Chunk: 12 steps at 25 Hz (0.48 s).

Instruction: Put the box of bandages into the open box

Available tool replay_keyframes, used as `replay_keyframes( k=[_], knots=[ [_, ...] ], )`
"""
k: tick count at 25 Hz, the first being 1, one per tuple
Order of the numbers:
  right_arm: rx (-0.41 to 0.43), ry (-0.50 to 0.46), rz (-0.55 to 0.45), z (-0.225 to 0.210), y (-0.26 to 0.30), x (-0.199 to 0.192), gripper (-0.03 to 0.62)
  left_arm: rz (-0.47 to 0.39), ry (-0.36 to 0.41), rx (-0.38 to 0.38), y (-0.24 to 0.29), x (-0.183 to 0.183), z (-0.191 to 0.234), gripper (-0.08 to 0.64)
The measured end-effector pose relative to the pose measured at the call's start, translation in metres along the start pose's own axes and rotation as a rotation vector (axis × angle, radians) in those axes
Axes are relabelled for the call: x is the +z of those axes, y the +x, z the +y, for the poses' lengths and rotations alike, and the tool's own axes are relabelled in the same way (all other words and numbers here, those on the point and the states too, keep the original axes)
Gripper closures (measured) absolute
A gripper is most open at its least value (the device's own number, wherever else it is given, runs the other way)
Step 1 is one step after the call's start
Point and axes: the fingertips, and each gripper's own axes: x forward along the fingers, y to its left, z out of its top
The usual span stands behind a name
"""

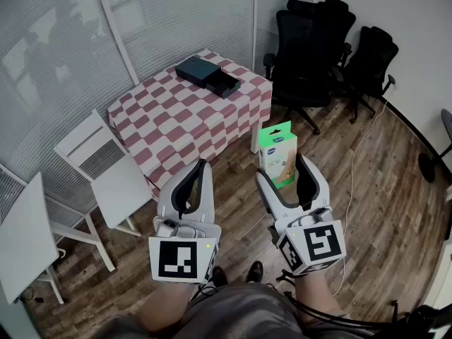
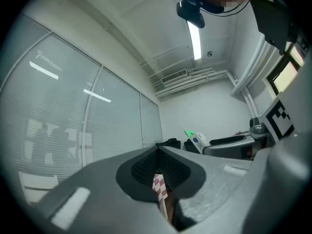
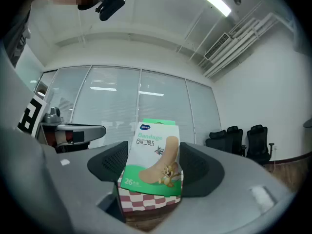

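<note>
The box of bandages (image 1: pixel 277 154), green and white, stands upright between the jaws of my right gripper (image 1: pixel 282 171), which is shut on it above the wooden floor. In the right gripper view its printed front (image 3: pixel 153 157) fills the gap of that gripper (image 3: pixel 153 165), both pads against its sides. My left gripper (image 1: pixel 203 167) hangs beside it, shut and holding nothing; in its own view this gripper (image 2: pixel 158 172) shows only a thin slit, with the bandage box (image 2: pixel 197 140) off to the right. The open box (image 1: pixel 209 76), dark and flat, lies on the far end of the checkered table (image 1: pixel 176 111).
A white chair (image 1: pixel 106 168) and a white folding table (image 1: pixel 21 232) stand at the left, close to the checkered table. Black office chairs (image 1: pixel 318 41) crowd the back right corner. A cable (image 1: pixel 353 175) runs over the wooden floor on the right. Glass walls with blinds close off the back.
</note>
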Motion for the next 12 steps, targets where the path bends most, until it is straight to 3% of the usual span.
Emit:
replay_keyframes(
  k=[12],
  knots=[
    [0.021,0.037,-0.030,-0.032,0.004,-0.012,0.232,0.001,0.012,-0.005,0.028,-0.016,-0.022,0.560]
  ],
)
